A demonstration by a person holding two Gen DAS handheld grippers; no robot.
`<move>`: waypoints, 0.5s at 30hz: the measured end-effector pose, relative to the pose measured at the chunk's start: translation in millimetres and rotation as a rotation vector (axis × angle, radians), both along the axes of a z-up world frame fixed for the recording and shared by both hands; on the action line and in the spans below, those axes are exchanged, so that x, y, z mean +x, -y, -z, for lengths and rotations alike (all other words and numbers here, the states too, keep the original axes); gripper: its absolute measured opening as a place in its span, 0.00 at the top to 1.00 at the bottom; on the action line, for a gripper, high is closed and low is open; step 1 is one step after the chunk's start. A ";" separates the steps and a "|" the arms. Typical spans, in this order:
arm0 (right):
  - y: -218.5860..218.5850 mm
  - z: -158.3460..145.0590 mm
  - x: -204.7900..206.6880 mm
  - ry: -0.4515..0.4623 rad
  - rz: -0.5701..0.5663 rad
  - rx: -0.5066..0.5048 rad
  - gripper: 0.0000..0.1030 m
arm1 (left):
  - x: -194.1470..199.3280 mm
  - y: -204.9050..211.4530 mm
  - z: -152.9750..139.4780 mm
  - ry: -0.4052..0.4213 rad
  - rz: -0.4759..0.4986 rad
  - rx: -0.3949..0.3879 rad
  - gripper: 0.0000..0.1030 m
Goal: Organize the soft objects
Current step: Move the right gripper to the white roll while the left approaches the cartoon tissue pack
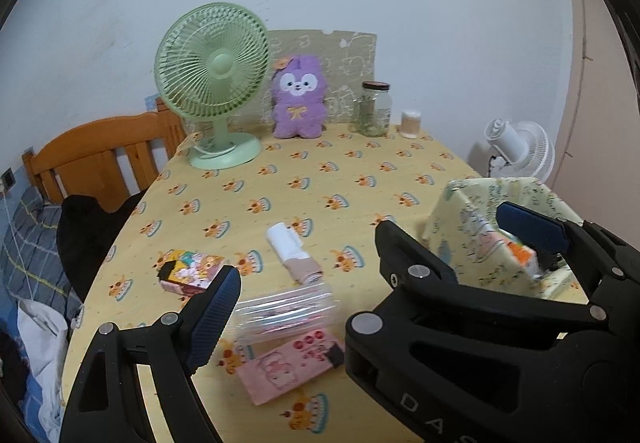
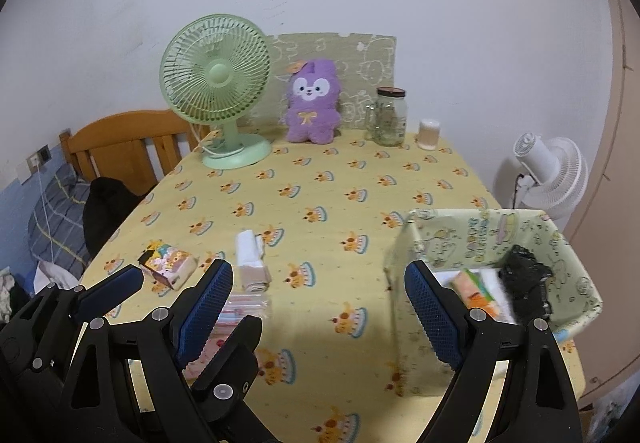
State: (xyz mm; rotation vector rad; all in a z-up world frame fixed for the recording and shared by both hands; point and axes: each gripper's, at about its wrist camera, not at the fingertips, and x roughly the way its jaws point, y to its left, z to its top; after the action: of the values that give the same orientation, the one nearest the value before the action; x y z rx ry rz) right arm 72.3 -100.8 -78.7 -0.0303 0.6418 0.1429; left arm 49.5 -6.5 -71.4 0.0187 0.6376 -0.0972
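Fabric bin (image 2: 460, 239), pale yellow-green with cartoon print, upright and open-topped at right edge of surface (image 2: 340, 179). Inside: orange-and-green packet (image 2: 474, 289) lying flat, crumpled black item (image 2: 524, 279) against right wall. Rolled white-and-beige cloth (image 1: 294, 251) lying mid-surface, long axis running front to back. Colourful cartoon-print pack (image 1: 186, 271) flat near left edge. Clear plastic sleeve (image 1: 284, 311) with pink contents just in front of cloth roll, blurred. Pink cartoon pack (image 1: 288, 367) flat near front edge, touching sleeve. Purple plush bunny (image 1: 298, 99) upright at back edge.
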 end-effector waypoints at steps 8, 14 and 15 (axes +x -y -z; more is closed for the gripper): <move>-23.4 13.6 15.8 -0.021 -0.033 0.013 0.13 | 11.0 -22.3 11.5 -0.018 -0.036 0.008 0.15; -38.8 24.1 29.0 -0.032 -0.048 0.007 0.13 | 23.2 -37.7 21.6 -0.034 -0.050 0.012 0.15; -41.3 26.1 31.3 -0.035 -0.051 0.008 0.13 | 24.4 -39.7 22.6 -0.037 -0.052 0.013 0.15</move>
State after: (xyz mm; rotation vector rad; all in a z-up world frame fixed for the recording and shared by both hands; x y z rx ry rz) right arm 103.7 -59.6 -104.7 -0.0370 0.6757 0.1959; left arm 74.0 33.2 -94.0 0.0131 0.6749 -0.0428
